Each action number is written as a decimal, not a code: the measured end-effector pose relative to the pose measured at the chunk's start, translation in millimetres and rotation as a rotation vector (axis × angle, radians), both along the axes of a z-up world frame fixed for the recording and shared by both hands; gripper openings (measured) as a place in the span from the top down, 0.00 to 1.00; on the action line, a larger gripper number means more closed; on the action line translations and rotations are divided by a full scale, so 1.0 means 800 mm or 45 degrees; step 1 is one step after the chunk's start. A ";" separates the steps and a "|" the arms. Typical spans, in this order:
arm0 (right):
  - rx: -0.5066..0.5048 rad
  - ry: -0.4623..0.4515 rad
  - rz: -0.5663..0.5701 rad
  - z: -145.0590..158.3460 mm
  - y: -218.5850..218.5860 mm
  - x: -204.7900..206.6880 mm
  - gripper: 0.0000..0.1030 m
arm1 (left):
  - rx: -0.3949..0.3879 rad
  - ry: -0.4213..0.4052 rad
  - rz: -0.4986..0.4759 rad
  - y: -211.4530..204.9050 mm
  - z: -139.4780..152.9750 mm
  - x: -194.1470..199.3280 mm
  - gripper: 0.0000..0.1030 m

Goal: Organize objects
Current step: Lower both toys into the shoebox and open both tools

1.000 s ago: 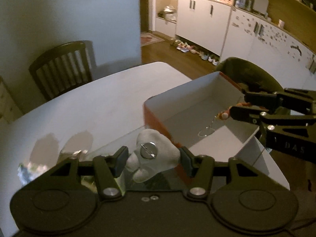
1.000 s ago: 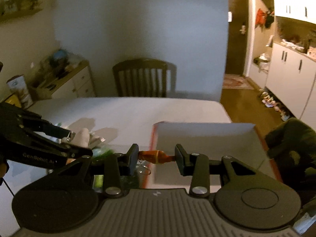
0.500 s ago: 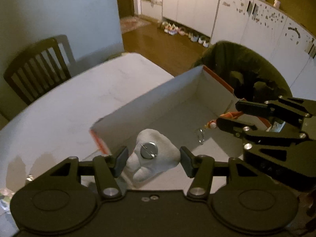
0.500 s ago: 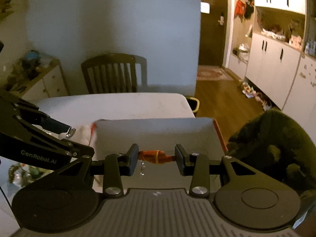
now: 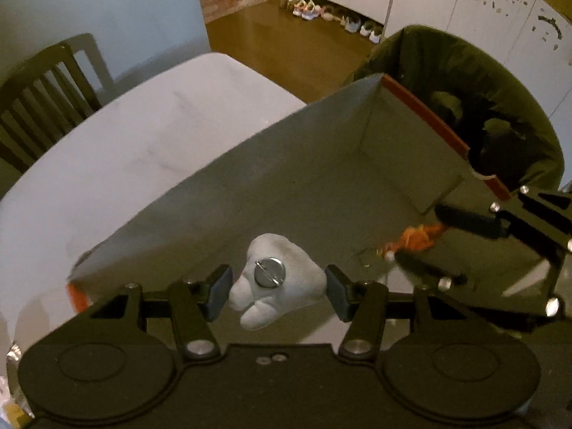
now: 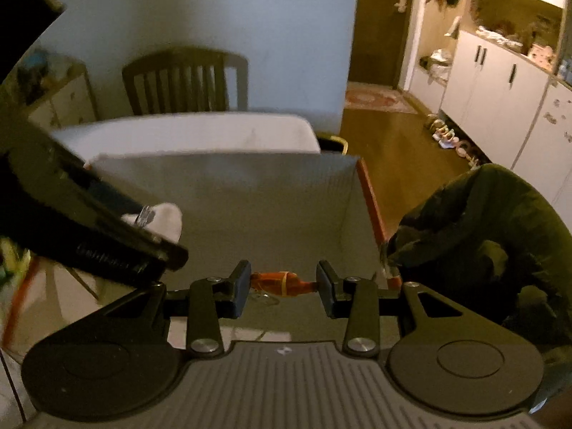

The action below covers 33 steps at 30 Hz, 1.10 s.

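My left gripper [image 5: 275,291] is shut on a white plush toy [image 5: 286,291] with a round metal pin on it, held over the inside of an open cardboard box [image 5: 250,164] with grey inner walls and an orange rim. My right gripper [image 6: 282,284] is shut on a small orange figure [image 6: 277,283] with a yellow band, also held over the box [image 6: 257,186]. In the left wrist view the right gripper [image 5: 422,243] reaches in from the right with the orange figure [image 5: 418,236]. In the right wrist view the left gripper [image 6: 150,236] comes in from the left with the plush toy [image 6: 168,220].
The box stands on a white table [image 5: 125,143] near its edge. A dark wooden chair [image 6: 186,78] stands at the table's far side. A chair draped in dark green cloth [image 5: 464,82] stands right beside the box. White cabinets [image 6: 500,82] line the far wall.
Both grippers have moved forward and down with their toys, from outside the box rim to over its inside. The box now fills much more of both views.
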State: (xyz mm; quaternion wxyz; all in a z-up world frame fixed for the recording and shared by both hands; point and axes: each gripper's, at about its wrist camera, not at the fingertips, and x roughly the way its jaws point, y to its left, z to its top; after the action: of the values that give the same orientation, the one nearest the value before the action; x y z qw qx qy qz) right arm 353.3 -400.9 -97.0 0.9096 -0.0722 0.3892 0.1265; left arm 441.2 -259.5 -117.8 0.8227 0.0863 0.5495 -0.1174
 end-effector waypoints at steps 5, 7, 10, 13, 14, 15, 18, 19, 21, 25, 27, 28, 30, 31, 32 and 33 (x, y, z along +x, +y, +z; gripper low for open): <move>-0.091 0.084 0.062 -0.028 0.006 0.011 0.62 | 0.028 0.057 -0.023 -0.012 -0.027 0.016 0.46; -0.108 0.118 0.086 -0.036 0.008 0.015 0.62 | 0.034 0.076 -0.023 -0.014 -0.036 0.021 0.46; -0.125 0.161 0.131 -0.043 0.008 0.016 0.62 | 0.028 0.096 -0.029 -0.017 -0.042 0.027 0.46; -0.138 0.198 0.168 -0.044 0.013 0.019 0.62 | 0.040 0.137 -0.031 -0.017 -0.052 0.032 0.46; -0.143 0.213 0.183 -0.044 0.014 0.020 0.61 | 0.044 0.153 -0.027 -0.016 -0.056 0.033 0.45; -0.144 0.228 0.196 -0.044 0.015 0.020 0.61 | 0.041 0.168 -0.025 -0.015 -0.059 0.035 0.45; -0.131 0.292 0.197 -0.046 0.013 0.021 0.61 | 0.039 0.203 -0.025 -0.014 -0.066 0.037 0.44; -0.126 0.306 0.196 -0.047 0.011 0.020 0.61 | 0.039 0.208 -0.025 -0.014 -0.067 0.037 0.43; -0.122 0.318 0.200 -0.047 0.010 0.019 0.61 | 0.029 0.206 -0.023 -0.012 -0.067 0.037 0.41; -0.116 0.316 0.196 -0.046 0.011 0.012 0.61 | 0.040 0.201 -0.022 -0.013 -0.068 0.035 0.29; -0.111 0.321 0.202 -0.045 0.011 0.013 0.60 | 0.039 0.191 -0.009 -0.010 -0.067 0.031 0.21; -0.109 0.318 0.205 -0.045 0.011 0.011 0.59 | 0.031 0.185 -0.007 -0.008 -0.065 0.030 0.21; -0.110 0.311 0.207 -0.044 0.008 0.012 0.55 | 0.020 0.177 -0.001 -0.005 -0.060 0.026 0.20; -0.104 0.312 0.209 -0.042 0.006 0.013 0.53 | 0.013 0.169 0.004 -0.002 -0.056 0.023 0.18; -0.094 0.312 0.210 -0.041 0.006 0.011 0.51 | 0.000 0.158 0.009 0.000 -0.051 0.020 0.17; -0.088 0.308 0.210 -0.039 0.005 0.008 0.50 | -0.009 0.150 0.014 0.003 -0.047 0.017 0.17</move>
State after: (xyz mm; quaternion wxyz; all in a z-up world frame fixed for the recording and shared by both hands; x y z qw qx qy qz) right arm 359.9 -397.0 -128.3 0.8395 -0.1193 0.4929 0.1950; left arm 454.9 -257.5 -155.1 0.7899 0.0732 0.5970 -0.1199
